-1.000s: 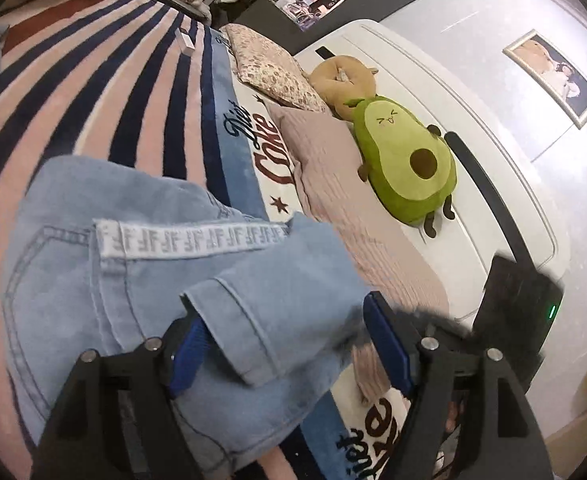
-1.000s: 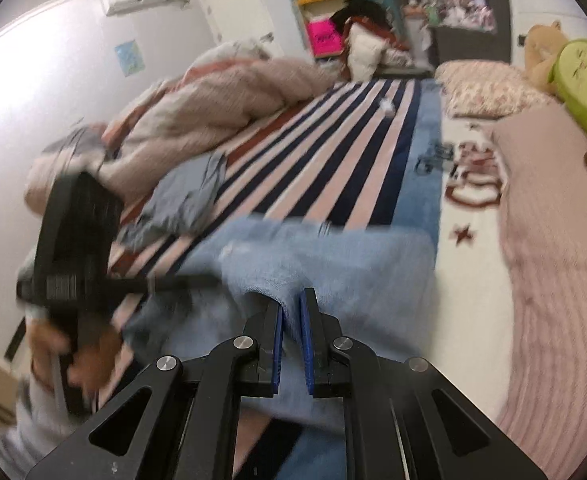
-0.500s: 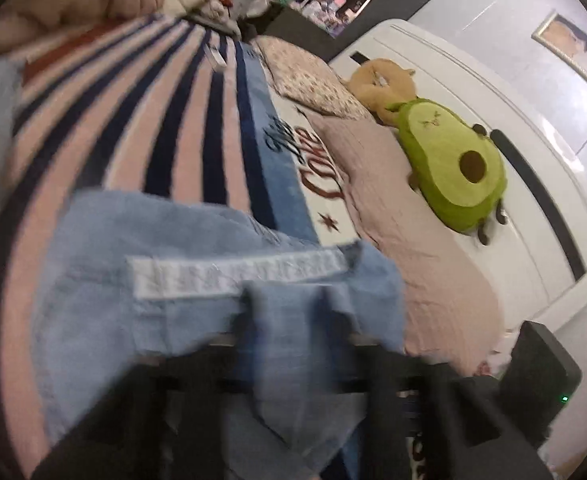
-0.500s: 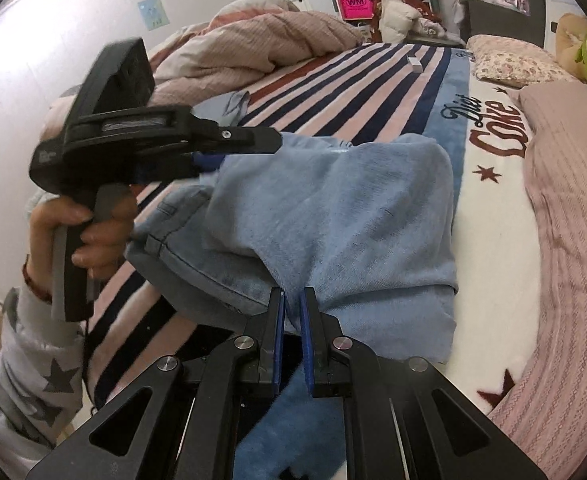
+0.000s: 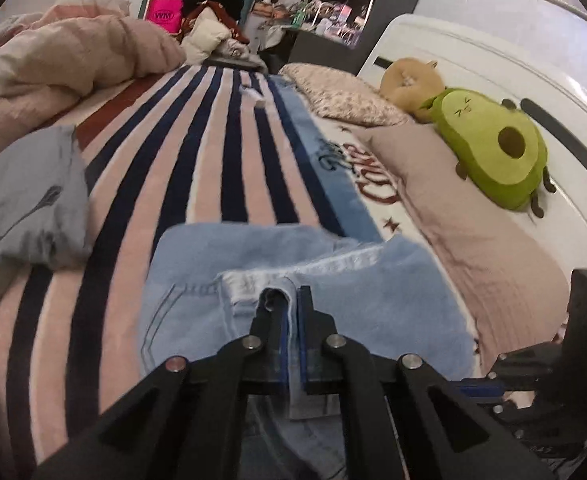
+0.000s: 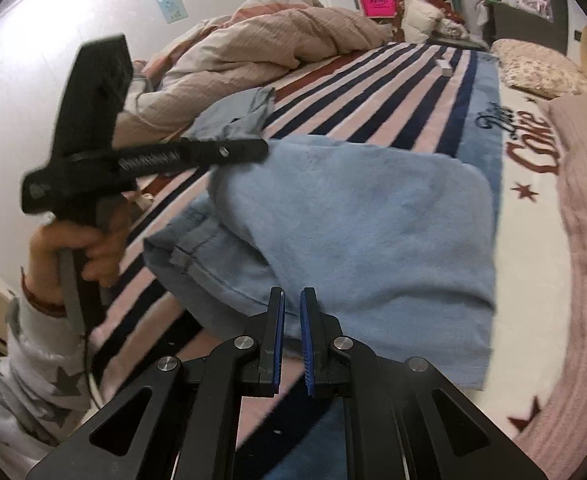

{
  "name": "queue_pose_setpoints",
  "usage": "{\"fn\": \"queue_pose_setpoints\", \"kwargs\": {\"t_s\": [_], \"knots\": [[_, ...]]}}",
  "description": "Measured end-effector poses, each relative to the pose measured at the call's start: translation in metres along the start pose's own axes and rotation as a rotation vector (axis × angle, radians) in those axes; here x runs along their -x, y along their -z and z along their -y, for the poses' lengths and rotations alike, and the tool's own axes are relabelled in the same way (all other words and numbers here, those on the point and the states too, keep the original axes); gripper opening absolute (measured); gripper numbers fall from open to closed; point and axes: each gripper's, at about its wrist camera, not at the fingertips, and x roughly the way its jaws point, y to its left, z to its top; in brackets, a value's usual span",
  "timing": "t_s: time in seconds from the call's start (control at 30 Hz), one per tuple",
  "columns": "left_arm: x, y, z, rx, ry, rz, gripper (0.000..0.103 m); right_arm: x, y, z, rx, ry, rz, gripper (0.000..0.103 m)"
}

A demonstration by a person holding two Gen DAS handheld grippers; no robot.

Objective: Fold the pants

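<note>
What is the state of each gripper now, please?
Left gripper: just closed, fingers pinching a fold of the jeans.
Right gripper: nearly closed, at the jeans' edge; grip cannot be told.

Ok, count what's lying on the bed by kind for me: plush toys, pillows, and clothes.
Plush toys: 2, the avocado and the tan one
Pillows: 2, floral and pink
Clothes: 2, jeans and a grey garment
Total: 6
</note>
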Motion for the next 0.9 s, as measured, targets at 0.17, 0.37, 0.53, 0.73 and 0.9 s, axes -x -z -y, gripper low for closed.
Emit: {"fn": "queue_pose_setpoints", "kwargs": {"t_s": [0.17,0.37,0.53,0.73,0.9], "knots": [[-0.002,0.001,0.0,-0.015,0.096,-0.05,0.015,-0.002,-0.005,-0.005,0.016,-0.007,-0.025,0.007],[-0.011,-0.011,-0.006,0.047,0.19,-0.076,0.065,0.025,-0.021,0.006,-0.001,0.049,0.074,0.026],[-0.041,-0.018,-0.014,0.114,0.199,-0.148,0.064,0.027,-0.029,0.031,-0.007,0.207,0.09,0.027],[-0.053,-0.027,-0.012,0.132,0.236,-0.128,0.017,0.011,-0.018,0.057,-0.091,0.156,0.054,0.028],[-0.018,-0.031,0.008,-0.014,0.087,0.115,0.007,0.009,-0.01,0.06,-0.104,0.111,0.056,0.029]]}}
